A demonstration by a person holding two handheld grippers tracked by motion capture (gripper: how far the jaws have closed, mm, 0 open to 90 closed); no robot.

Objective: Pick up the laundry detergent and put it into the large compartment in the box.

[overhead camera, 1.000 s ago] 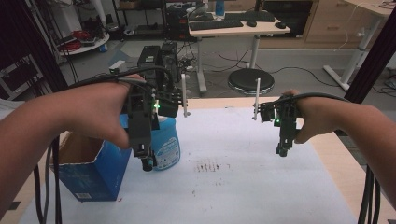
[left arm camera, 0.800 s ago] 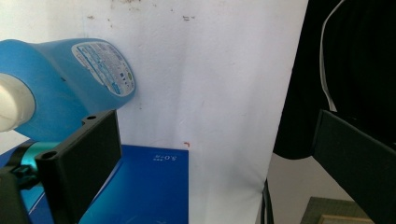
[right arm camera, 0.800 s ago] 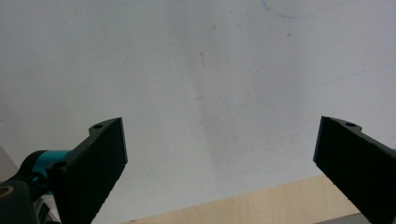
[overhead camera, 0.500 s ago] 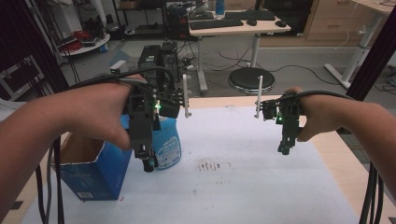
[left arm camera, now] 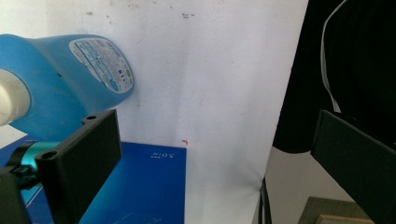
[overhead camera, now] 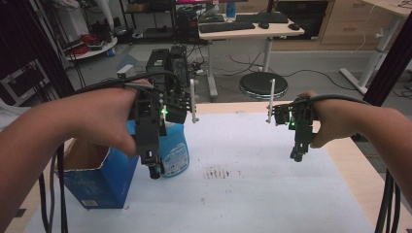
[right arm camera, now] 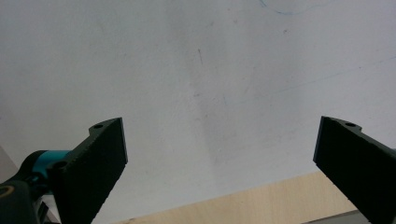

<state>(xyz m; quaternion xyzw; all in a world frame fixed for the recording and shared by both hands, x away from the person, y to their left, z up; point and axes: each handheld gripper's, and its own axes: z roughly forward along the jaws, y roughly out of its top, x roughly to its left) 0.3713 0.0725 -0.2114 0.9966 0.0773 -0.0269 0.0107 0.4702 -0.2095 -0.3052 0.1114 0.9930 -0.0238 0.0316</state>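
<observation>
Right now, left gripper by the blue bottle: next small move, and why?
Probably shift the left gripper sideways toward the blue bottle until its body sits between the jaws. In the left gripper view the jaws stand wide open with nothing between them, and the bottle lies off beyond one jaw, next to the blue box. The right gripper hangs open over the white sheet, uninvolved.

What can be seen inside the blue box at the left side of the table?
The blue box is open on top, and only its brown inner wall shows. The person's left hand and forearm cover most of the opening, so its contents cannot be told. The blue bottle stands beside it, outside.
</observation>
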